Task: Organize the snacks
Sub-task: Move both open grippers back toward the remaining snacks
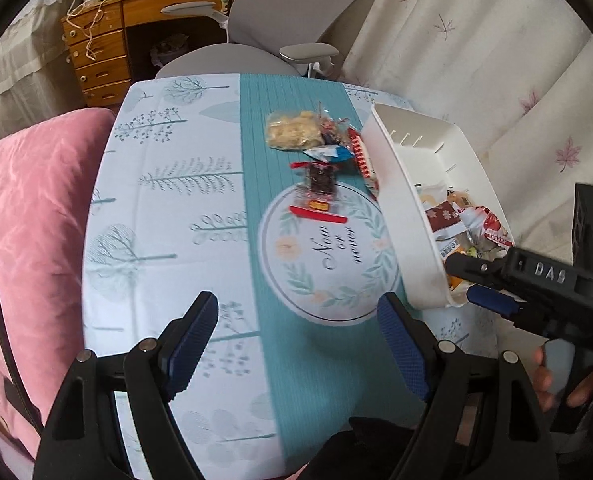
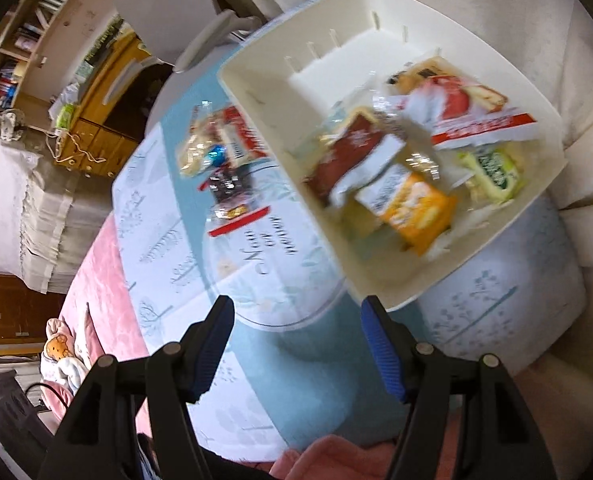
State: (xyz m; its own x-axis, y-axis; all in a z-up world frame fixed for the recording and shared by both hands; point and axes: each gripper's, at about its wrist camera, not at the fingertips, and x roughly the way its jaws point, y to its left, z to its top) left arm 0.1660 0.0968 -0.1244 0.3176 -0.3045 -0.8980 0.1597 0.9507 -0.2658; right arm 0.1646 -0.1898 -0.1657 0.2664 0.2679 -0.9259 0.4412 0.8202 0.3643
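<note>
A white plastic bin (image 1: 400, 216) stands at the right of the table and holds several snack packets (image 1: 468, 224). In the right wrist view the bin (image 2: 264, 92) shows an orange packet (image 2: 416, 208), a dark red one (image 2: 348, 152) and a green one (image 2: 492, 172). More snacks lie loose on the table left of the bin: a clear bag of pale pieces (image 1: 292, 130), a dark packet with red ends (image 1: 320, 188) and a red-and-white packet (image 1: 362, 156). My left gripper (image 1: 298, 328) is open and empty above the table's near part. My right gripper (image 2: 298, 336) is open and empty by the bin's near corner; it also shows in the left wrist view (image 1: 468, 280).
The table (image 1: 168, 216) wears a tree-patterned cloth with a teal runner. A grey office chair (image 1: 280, 12) and a wooden desk (image 1: 108, 40) stand behind it. A pink cushion (image 1: 32, 216) lies to the left, and a pale curtain (image 1: 496, 60) hangs to the right.
</note>
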